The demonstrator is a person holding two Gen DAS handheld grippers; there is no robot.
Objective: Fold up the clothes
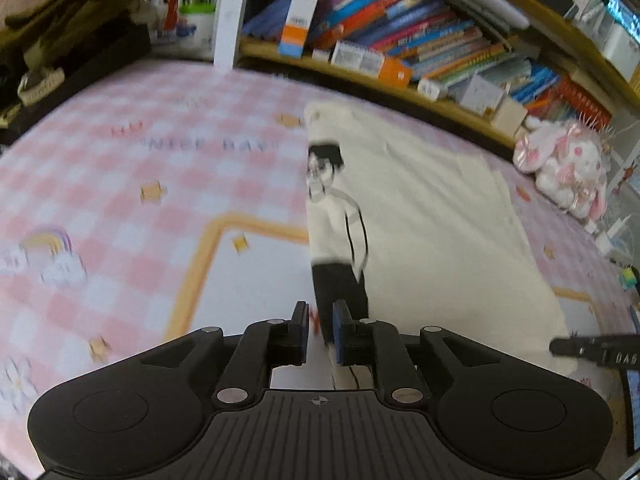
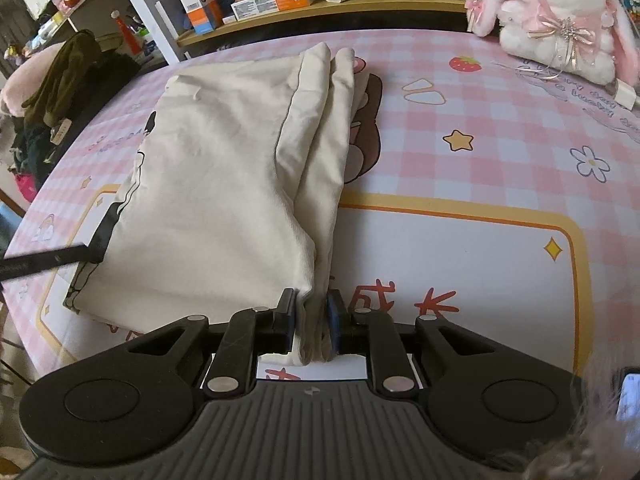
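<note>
Home setting, likely child's bedroom or study corner. Ahead of left gripper (image 1: 320, 326): wooden bookshelf (image 1: 360, 76) crammed with colourful books (image 1: 420, 28). Beyond it to upper left, cup of pens (image 1: 192, 12). Under both grippers: pink checked tabletop cover (image 2: 500, 152) printed with stars, flowers, strawberry, rainbow. Far right of right gripper (image 2: 312, 320): white-and-pink plush bunny (image 2: 560, 20) with bows. Far left of it: dark clothes heaped (image 2: 60, 92). Cream garment (image 2: 224, 184) laid flat on cover.

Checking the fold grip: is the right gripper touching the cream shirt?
Touching. The right wrist view shows the right gripper with both pads pressed on the cream shirt at its bunched edge.
</note>
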